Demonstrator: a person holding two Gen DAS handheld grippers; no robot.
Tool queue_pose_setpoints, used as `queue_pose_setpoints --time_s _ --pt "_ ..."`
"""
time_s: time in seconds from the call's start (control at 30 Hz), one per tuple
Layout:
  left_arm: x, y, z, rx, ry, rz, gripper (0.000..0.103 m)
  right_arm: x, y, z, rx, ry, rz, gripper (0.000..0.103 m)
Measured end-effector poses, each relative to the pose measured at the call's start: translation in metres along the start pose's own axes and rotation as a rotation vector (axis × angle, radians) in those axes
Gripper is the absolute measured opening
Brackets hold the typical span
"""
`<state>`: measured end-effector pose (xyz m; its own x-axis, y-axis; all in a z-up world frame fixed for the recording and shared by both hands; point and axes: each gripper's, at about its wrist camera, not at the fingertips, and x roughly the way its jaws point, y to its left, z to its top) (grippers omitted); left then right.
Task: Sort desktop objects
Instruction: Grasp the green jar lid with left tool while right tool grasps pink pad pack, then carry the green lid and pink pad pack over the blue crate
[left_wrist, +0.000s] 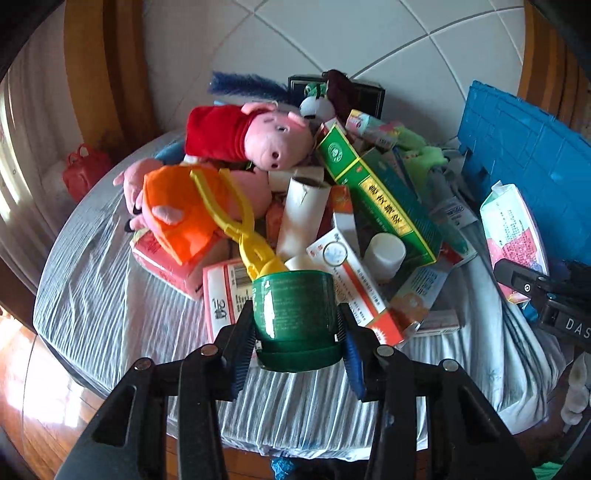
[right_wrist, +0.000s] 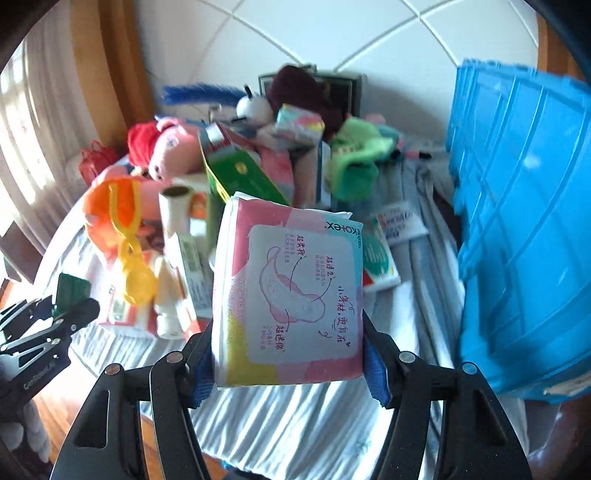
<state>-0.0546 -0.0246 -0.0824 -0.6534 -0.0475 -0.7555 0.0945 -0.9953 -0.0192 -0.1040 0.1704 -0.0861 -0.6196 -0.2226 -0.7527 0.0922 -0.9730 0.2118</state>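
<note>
Green jar (left_wrist: 297, 317) clamped in left gripper (left_wrist: 295, 345); pad pack (right_wrist: 291, 295) clamped in right gripper (right_wrist: 291, 365)

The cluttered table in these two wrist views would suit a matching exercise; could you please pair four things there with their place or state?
Things:
1. green canister
2. pink pad packet
3. yellow plastic tongs
4. blue crate

Places or states:
A. lying across the orange-clad plush
B. held between the left gripper's fingers
C. standing at the right edge of the table
D. held between the right gripper's fingers

Pairs: 1-B, 2-D, 3-A, 4-C
</note>
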Motion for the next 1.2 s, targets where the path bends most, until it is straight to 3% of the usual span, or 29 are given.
queue_pose_setpoints --time_s 0.37,0.63,0.87,1.2 --pt "-0.049 -0.048 0.047 0.087 -0.167 -0.142 0.042 -0.084 0.019 0.026 -0.038 -0.213 -0.098 0.065" --pt "-0.088 -0.109 0.088 0.154 -0.264 -0.241 0.042 -0.146 -0.003 0.048 -0.045 -0.338 -0.211 0.065" --pt "-0.114 -0.195 0.137 0.244 -0.34 -0.295 0.042 -0.193 -0.073 0.083 -0.04 -0.408 -0.3 0.065" --pt "-0.111 -0.342 0.219 0.346 -0.315 -0.395 0.042 -0.211 -0.211 0.14 -0.038 -0.397 -0.419 0.065"
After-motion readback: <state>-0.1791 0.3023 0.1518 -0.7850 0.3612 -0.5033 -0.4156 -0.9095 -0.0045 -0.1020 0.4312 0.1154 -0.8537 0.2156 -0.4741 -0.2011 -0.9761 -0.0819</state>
